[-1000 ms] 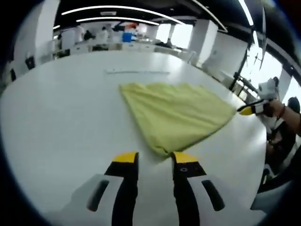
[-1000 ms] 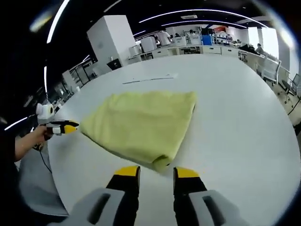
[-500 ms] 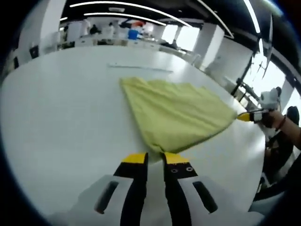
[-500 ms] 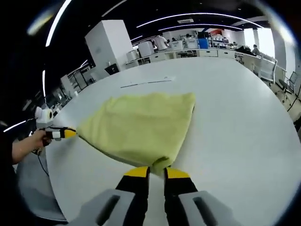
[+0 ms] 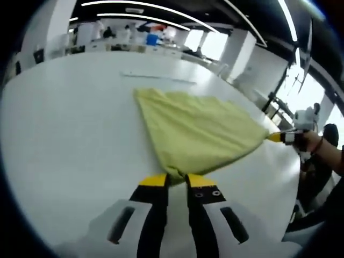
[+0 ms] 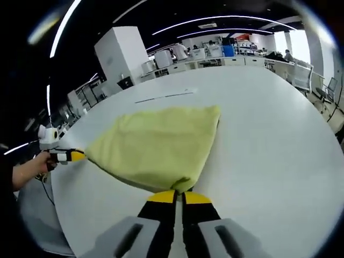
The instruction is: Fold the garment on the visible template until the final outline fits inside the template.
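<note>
A pale yellow garment [image 5: 199, 129] lies folded on the white table, roughly triangular in both views. In the left gripper view my left gripper [image 5: 176, 180] is shut on its near corner. My right gripper [image 5: 277, 137], held by a hand, pinches the far right corner. In the right gripper view the garment [image 6: 156, 145] spreads ahead, and my right gripper [image 6: 179, 196] is shut on its near corner with the jaws almost touching. My left gripper [image 6: 75, 156] holds the left corner. Beyond the cloth a thin line mark [image 5: 156, 78] [image 6: 164, 97] runs across the table.
The white table [image 5: 64, 140] is wide, with its curved edge [image 6: 80, 215] close by. A person's hand [image 6: 27, 169] and arm [image 5: 325, 153] hold the grippers past that edge. Desks, chairs and a white pillar [image 6: 121, 51] stand far behind.
Both grippers went from open in front of the garment's corners to shut on them. The cloth is now drawn a little tauter between the two held corners.
</note>
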Demonstrator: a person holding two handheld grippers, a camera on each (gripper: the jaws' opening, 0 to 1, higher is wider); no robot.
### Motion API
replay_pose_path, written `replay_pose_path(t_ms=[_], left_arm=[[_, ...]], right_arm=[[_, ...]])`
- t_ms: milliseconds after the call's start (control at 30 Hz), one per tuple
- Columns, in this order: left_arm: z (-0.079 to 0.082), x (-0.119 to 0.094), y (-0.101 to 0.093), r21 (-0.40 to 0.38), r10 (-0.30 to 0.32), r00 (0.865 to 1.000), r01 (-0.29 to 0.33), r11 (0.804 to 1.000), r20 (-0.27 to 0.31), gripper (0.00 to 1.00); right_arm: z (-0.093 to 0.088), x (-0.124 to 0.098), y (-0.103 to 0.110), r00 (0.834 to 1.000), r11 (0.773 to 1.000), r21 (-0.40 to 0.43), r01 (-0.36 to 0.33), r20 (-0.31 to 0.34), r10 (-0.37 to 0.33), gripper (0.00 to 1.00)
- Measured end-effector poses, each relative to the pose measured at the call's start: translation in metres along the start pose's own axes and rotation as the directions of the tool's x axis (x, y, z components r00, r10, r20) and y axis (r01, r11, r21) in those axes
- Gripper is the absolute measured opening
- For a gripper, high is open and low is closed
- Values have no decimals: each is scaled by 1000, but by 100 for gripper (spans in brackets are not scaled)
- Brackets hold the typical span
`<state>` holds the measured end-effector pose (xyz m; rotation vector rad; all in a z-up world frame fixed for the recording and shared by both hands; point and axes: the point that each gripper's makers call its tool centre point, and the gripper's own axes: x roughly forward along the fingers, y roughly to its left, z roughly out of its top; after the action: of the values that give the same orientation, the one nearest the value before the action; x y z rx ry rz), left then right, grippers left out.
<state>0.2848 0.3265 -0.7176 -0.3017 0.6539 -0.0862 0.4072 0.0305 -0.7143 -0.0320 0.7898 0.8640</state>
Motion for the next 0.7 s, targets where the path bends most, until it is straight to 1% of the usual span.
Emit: replay_pose_path(t_ms=[133, 233, 333, 400, 433, 467, 500, 533, 600, 700], left_arm=[[1, 3, 3, 5, 7, 1000, -7, 1000, -7, 5], [1, 2, 6, 44, 22, 1000, -21, 999, -18, 0], [2, 0, 5, 78, 8, 1000, -7, 997, -22, 0], [2, -3, 7, 141, 12, 999, -6, 990, -43, 0], [1, -5, 9, 182, 21, 998, -11, 983, -53, 0], [1, -6, 11, 206, 29, 998, -16, 978, -60, 0], [0, -8, 13, 223, 42, 997, -26, 975, -69, 0], [0, -9, 11, 242, 29, 997, -10, 970, -75, 0], [2, -10, 9, 237, 21, 997, -3, 971, -72, 0], [1, -10, 8, 284, 22, 996, 4, 959, -88, 0]], right_arm=[[0, 0, -1, 1000, 1000, -7, 2, 0, -2, 0], [1, -1, -3, 1000, 1000, -13, 7, -2, -7, 0], [1, -3, -7, 1000, 1000, -25, 12, -10, -13, 0], [0, -4, -9, 1000, 999, -41, 15, -17, -15, 0], [0, -5, -10, 1000, 999, -48, 17, -18, -18, 0], [-1, -5, -12, 1000, 999, -50, 21, -22, -22, 0], [-1, -7, -14, 999, 998, -56, 23, -27, -25, 0], [-1, -8, -16, 999, 998, -64, 27, -27, -29, 0], [-3, -10, -20, 998, 995, -92, 37, -38, -41, 0], [-3, -11, -23, 998, 990, -132, 43, -46, -50, 0]])
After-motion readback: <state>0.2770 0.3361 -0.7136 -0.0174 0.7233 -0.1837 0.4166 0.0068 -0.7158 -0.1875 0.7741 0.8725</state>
